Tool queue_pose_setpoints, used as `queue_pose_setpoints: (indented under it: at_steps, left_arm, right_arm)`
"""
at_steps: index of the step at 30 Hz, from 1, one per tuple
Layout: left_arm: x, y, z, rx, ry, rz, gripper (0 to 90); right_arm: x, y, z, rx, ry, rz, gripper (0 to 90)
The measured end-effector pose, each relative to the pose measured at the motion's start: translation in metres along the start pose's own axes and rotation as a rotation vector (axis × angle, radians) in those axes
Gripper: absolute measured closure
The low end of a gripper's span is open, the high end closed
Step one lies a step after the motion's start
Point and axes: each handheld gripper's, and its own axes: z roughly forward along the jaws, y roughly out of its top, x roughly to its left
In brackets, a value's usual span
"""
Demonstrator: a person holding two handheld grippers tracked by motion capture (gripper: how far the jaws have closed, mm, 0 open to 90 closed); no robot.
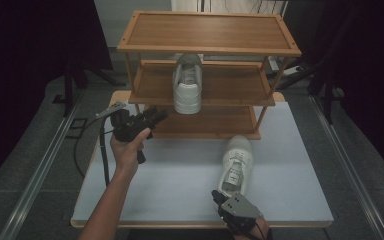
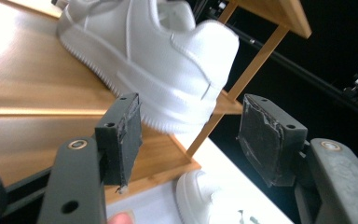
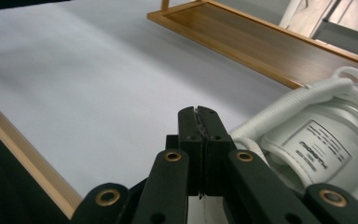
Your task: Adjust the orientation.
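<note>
Reaching toward shelved shoe point(image 1: 187, 82), left gripper point(image 1: 156, 116) spread-jawed; right gripper point(image 3: 198, 122) jaws pressed together.

Desk point(image 1: 190, 195) had a pale top with a wood edge, sitting on grey floor point(image 1: 25, 165) with metal rails point(image 1: 45, 165) running down both sides. Black cable point(image 1: 82, 150) trailed off the desk's left edge over the floor. Dark stand legs point(image 1: 72, 80) stood at far left, black curtain point(image 1: 25, 45) behind them.
</note>
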Motion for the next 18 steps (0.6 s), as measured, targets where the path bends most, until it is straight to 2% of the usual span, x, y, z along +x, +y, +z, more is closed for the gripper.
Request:
queue_pose_setpoints:
  at_steps: [2,8,9,10,13,17,18]
  left_arm:
    - [0.0,-0.003,-0.003,0.004,0.001,0.001,38.3]
    - [0.0,-0.036,-0.025,0.041,-0.004,0.009,38.3]
    - [0.0,-0.036,-0.025,0.041,-0.004,0.009,38.2]
    - [0.001,-0.048,-0.031,0.06,-0.006,0.005,38.3]
    - [0.002,-0.064,-0.038,0.084,-0.006,-0.003,38.2]
    - [0.003,-0.075,-0.044,0.1,-0.002,-0.004,37.9]
    - [0.003,-0.08,-0.047,0.099,-0.002,-0.008,37.8]
  right_arm:
    - [-0.002,-0.003,-0.005,-0.004,0.0,0.009,88.9]
    - [-0.015,-0.013,-0.02,-0.006,-0.011,0.039,88.9]
    - [-0.018,-0.015,-0.023,-0.007,-0.009,0.049,88.9]
    - [-0.021,-0.017,-0.026,-0.01,-0.005,0.059,88.9]
    - [-0.031,-0.023,-0.033,-0.014,-0.01,0.083,88.8]
    - [-0.04,-0.028,-0.04,-0.014,-0.028,0.104,88.4]
    - [-0.047,-0.03,-0.042,-0.011,-0.04,0.127,86.6]
